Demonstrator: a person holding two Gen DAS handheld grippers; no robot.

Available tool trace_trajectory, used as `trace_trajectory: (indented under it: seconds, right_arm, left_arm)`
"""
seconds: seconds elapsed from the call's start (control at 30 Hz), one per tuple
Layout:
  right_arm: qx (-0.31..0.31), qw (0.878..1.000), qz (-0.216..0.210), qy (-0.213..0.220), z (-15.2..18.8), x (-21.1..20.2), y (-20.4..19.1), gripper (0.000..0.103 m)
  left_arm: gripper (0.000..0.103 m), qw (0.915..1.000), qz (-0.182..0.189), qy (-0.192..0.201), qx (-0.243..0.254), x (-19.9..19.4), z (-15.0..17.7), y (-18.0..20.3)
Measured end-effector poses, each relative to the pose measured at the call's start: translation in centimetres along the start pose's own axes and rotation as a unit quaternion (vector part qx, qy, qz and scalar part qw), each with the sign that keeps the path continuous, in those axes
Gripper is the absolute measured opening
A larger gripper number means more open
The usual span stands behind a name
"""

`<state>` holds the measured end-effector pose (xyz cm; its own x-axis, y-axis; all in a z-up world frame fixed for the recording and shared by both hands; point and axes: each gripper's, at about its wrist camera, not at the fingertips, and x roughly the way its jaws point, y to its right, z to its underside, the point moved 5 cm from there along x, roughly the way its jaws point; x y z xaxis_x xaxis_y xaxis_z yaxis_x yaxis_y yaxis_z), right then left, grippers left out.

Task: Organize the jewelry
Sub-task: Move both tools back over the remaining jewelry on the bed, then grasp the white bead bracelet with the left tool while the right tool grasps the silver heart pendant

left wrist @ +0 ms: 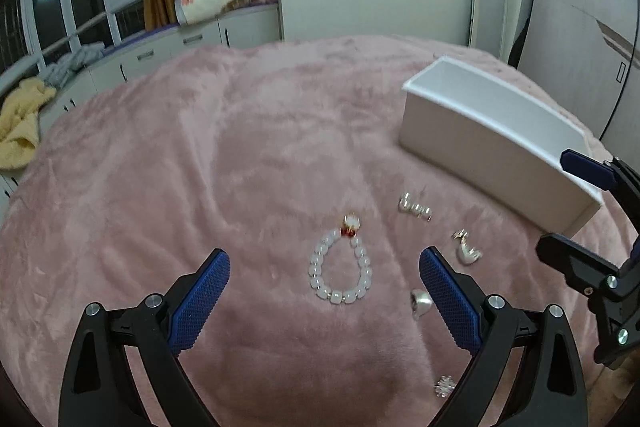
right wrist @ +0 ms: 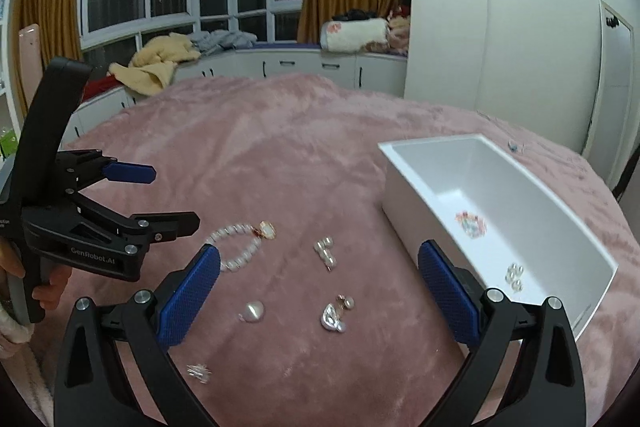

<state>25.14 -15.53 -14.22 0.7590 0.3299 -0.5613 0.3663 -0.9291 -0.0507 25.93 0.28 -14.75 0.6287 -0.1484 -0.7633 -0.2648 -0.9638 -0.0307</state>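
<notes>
The left gripper (left wrist: 324,291) hovers over the pink blanket (left wrist: 200,155), its jaws wide apart and holding nothing. A hand (right wrist: 44,291) grips its handle at the left edge of the right wrist view. Between its blue pads (left wrist: 202,303) lies the bracelet (left wrist: 340,271), a loop of pale beads; its long axis runs away from the camera, and the red and gold charm points to the far side.

The right gripper (right wrist: 318,291) also stands wide open and empty, low over the blanket. Between its fingers lie a round pearl piece (right wrist: 252,311) and a silver earring (right wrist: 334,315). A pearl clip (right wrist: 326,253) lies a little farther, its long axis nearly along the view direction.

The white box (right wrist: 400,195) sits on the blanket to the right, open at the top, with its long side running from near right to far left. Inside it lie a colourful piece (right wrist: 471,223) and some small pearls (right wrist: 515,277). A small sparkling piece (right wrist: 199,373) lies near the left finger.
</notes>
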Motion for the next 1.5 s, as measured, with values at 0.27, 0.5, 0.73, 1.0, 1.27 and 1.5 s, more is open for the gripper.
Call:
trace_trajectory:
  seconds: [0.27,0.5,0.73,1.0,1.27,1.5]
  right_arm:
    - [0.013,0.999,0.008,-0.048,2.9,3.9,1.3,0.088]
    - [0.015,0.996,0.015,-0.092,5.5,6.9,2.0,0.081]
    - [0.02,0.992,0.012,-0.125,7.3,8.5,2.3,0.063]
    - [0.042,0.99,-0.011,-0.132,7.1,8.6,2.8,0.03]
    - [0.053,0.989,-0.032,-0.136,6.9,7.7,2.5,0.021]
    - [0.059,0.99,-0.041,-0.121,5.9,6.0,2.3,0.021]
  left_arm:
    - [0.096,0.9993,0.001,-0.036,-0.013,4.0,1.0,-0.7]
    - [0.075,0.9969,0.003,-0.077,-0.019,7.0,1.9,-1.1]
    - [0.069,0.9968,-0.001,-0.077,-0.022,7.6,2.4,-1.5]
    - [0.052,0.9965,-0.001,-0.076,-0.036,7.4,2.6,-1.8]
    - [0.026,0.9952,0.013,-0.077,-0.059,6.9,2.6,-2.7]
    - [0.015,0.9949,0.02,-0.08,-0.057,6.0,2.6,-2.3]
